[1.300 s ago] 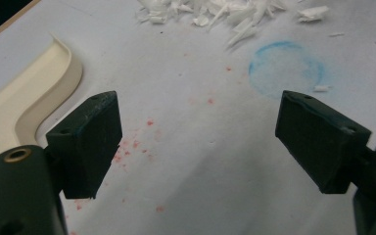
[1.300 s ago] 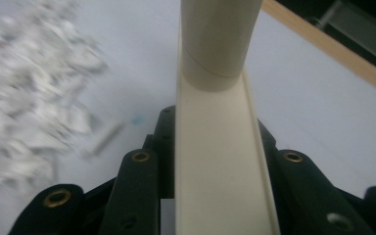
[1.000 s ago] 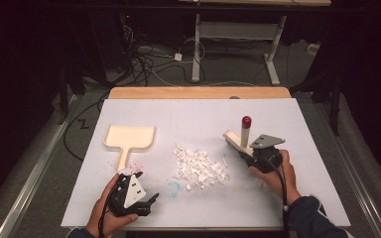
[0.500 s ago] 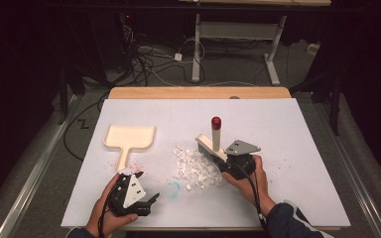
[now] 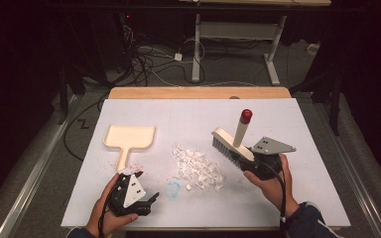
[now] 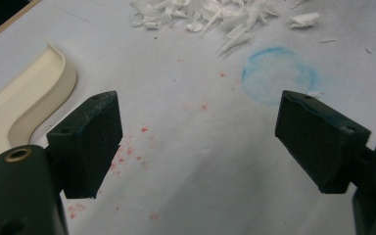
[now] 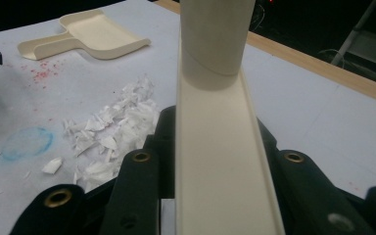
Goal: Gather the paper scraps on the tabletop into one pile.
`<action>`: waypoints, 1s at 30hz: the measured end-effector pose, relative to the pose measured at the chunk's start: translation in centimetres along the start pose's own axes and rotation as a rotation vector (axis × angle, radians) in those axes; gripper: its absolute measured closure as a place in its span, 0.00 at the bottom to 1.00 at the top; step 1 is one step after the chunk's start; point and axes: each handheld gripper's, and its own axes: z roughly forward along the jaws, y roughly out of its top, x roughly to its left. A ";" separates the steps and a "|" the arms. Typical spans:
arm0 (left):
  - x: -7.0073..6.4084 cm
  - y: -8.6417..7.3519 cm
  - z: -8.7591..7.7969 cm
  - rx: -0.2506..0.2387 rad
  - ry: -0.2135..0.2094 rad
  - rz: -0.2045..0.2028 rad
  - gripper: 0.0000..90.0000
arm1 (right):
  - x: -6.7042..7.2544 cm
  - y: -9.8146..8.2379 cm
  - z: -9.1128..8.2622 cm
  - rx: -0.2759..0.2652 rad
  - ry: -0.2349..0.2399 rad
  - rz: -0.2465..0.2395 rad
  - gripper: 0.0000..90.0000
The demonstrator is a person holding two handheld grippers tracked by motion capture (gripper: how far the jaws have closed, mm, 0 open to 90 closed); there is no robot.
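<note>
The right tool is clamped on the cream block of a hand brush, held above the white-covered tabletop at the right of the pile of white paper scraps. The brush bristles face down toward the sheet, just beside the pile's right edge. The brush handle rises at a tilt and ends in a red tip. In the right gripper view the cream block runs up between the two jaws, with the scraps at its left.

The left tool rests low at the near-left part of the tabletop, jaws spread wide with nothing between them. In the left gripper view the jaws frame bare sheet with red specks and a faint blue ring mark.

A cream dustpan lies flat at the left, handle pointing toward the person, well apart from the pile
</note>
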 end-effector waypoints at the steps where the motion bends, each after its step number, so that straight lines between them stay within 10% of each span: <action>1: 0.0 0.0 0.0 0.001 0.001 0.000 0.19 | -0.3 -0.4 -0.4 0.017 -0.014 -0.015 0.76; 8: 0.1 0.0 -0.1 -0.003 0.005 0.000 0.19 | -1.7 -1.9 -1.8 0.091 -0.064 -0.044 0.76; 18: 0.1 -0.1 -0.4 -0.004 0.012 0.000 0.19 | -2.5 -5.3 -8.4 0.225 -0.023 -0.065 0.76; 25: 0.0 0.4 0.0 -0.010 0.006 0.003 0.18 | -0.1 -6.4 -6.7 0.276 0.031 -0.015 0.76; 30: 0.2 0.4 0.1 -0.011 0.000 0.000 0.18 | 2.5 -4.6 -3.5 0.252 0.080 -0.077 0.76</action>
